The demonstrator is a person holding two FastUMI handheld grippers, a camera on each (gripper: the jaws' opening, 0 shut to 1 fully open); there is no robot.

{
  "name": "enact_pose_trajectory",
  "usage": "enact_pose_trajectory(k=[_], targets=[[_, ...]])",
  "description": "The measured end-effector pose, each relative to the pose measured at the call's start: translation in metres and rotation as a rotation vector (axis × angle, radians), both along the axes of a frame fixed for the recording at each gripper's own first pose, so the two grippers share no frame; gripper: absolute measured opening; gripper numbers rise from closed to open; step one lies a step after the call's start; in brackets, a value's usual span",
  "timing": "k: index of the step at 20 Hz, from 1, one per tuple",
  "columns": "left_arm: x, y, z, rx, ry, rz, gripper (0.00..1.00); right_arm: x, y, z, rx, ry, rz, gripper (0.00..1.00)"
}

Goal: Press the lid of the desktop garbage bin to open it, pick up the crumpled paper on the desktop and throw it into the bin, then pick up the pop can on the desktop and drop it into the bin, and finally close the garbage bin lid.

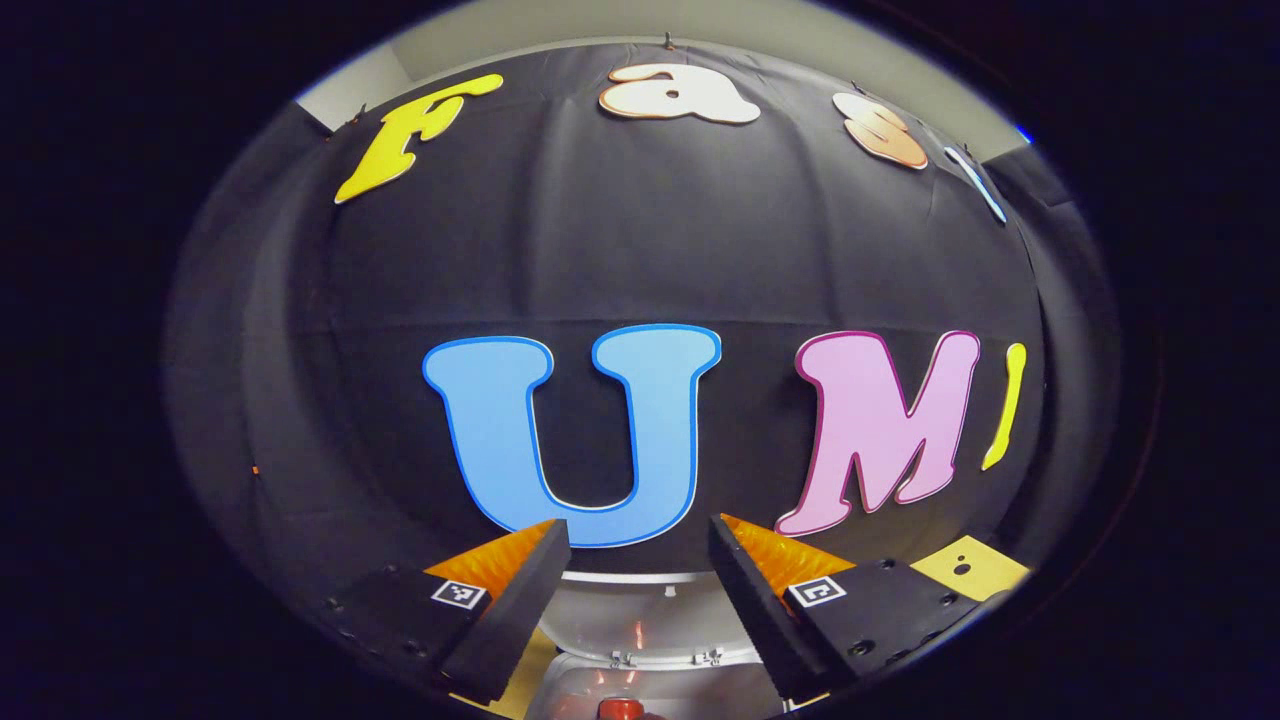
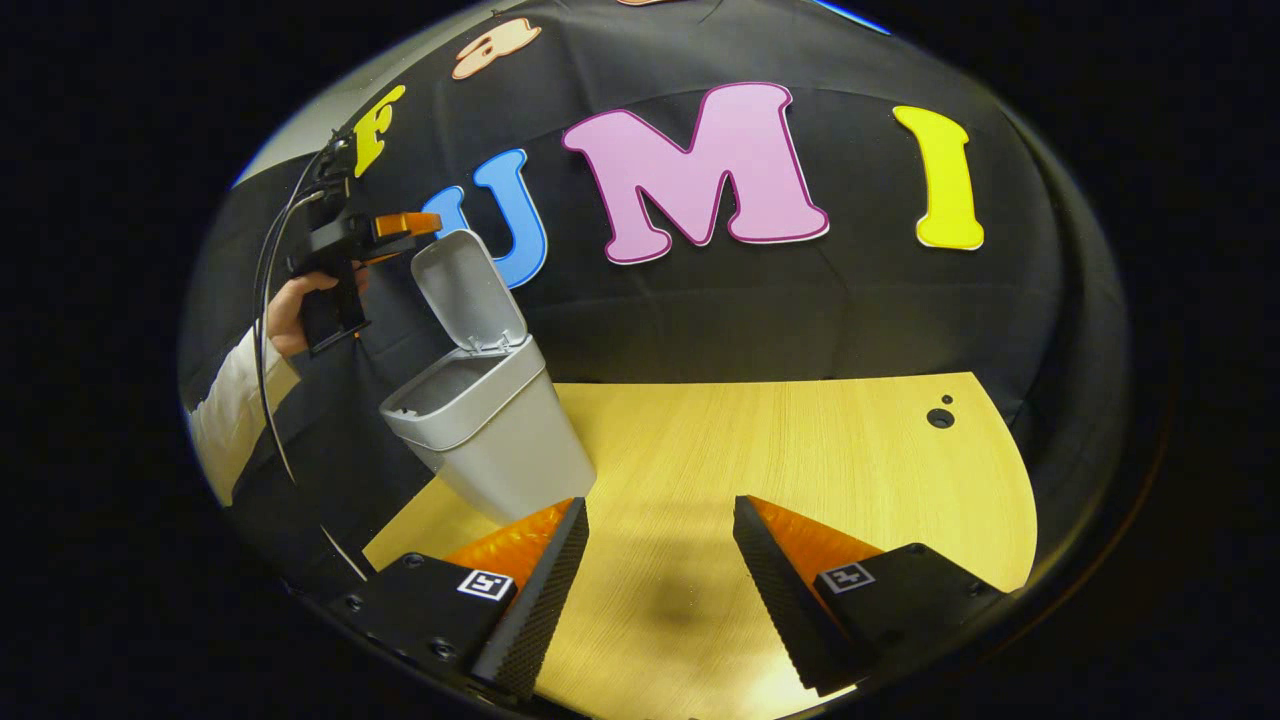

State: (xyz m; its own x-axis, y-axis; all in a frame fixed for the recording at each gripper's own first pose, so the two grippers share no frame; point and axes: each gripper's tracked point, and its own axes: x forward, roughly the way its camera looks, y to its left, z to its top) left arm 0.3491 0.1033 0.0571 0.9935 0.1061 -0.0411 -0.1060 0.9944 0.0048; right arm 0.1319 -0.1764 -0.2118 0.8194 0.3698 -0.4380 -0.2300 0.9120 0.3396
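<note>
The grey desktop bin (image 2: 500, 440) stands on the wooden table (image 2: 800, 450) with its lid (image 2: 465, 290) swung upright and open. In the right gripper view, a hand holds my left gripper (image 2: 400, 225) just above and behind the lid's top edge. In the left gripper view, my left gripper (image 1: 640, 545) is open over the raised lid (image 1: 650, 610), and a red object (image 1: 620, 708) lies inside the bin (image 1: 570, 695) below. My right gripper (image 2: 660, 520) is open over bare tabletop to the right of the bin, nothing between its fingers.
The tabletop has a small dark hole (image 2: 940, 417) near its far right corner. A white sleeve (image 2: 225, 405) and a cable (image 2: 265, 330) hang left of the bin. The black cloth wall rises close behind the table.
</note>
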Motion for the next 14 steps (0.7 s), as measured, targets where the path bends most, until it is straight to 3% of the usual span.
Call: enact_pose_trajectory(k=[7,10,14], targets=[[0.003,-0.004,-0.026,-0.024,0.099,-0.039,0.97,0.004,-0.009,-0.002,-0.023,0.002,-0.027,0.95],[-0.013,-0.005,-0.028,-0.011,0.127,-0.054,0.97,0.005,-0.005,0.004,-0.043,-0.024,-0.028,0.94],[-0.048,-0.009,-0.068,0.033,0.221,-0.056,0.96,0.007,0.0,0.015,-0.09,-0.07,-0.008,0.94]])
